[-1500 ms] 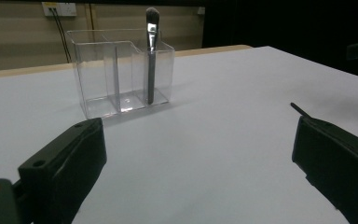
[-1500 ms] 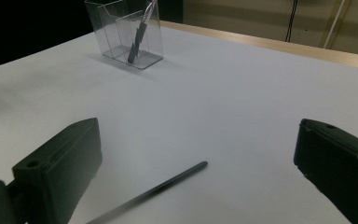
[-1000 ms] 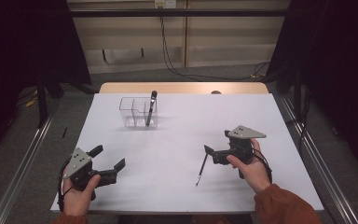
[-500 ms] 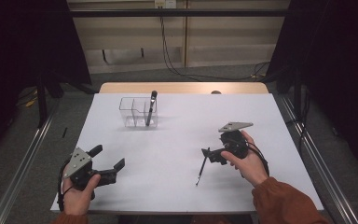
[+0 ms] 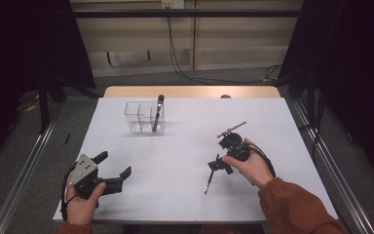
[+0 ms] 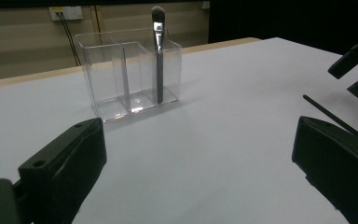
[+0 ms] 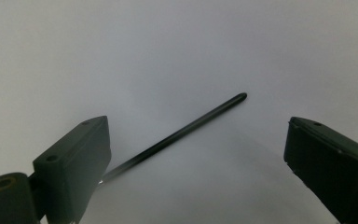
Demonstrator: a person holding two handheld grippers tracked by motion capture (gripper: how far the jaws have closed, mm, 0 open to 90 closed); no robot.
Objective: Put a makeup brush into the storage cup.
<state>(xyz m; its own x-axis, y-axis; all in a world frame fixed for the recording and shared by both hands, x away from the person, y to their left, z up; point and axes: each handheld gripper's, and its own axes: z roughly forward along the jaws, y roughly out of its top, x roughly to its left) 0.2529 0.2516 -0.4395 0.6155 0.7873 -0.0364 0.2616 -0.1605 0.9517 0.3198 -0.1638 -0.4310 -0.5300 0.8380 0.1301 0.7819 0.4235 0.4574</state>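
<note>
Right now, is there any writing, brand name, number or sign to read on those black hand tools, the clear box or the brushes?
None: no readable text anywhere.
Clear organizer: plain, unmarked.
Standing makeup brush: no print visible on the handle.
Thin brush lying on the table: plain black handle.
Left gripper and right gripper: no lettering visible.
Wall socket: too small and blurred to tell any marking.

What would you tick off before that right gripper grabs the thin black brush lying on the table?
1. Right gripper jaws open: ok.
2. Thin black brush between the jaws: ok; it lies slantwise, nearer one jaw.
3. Pads pressing on the brush: not ok, no contact yet.
4. Clear organizer upright with free compartments: ok; one upright brush stands in an end compartment.
5. Left gripper out of the way: ok, open and apart.
</note>
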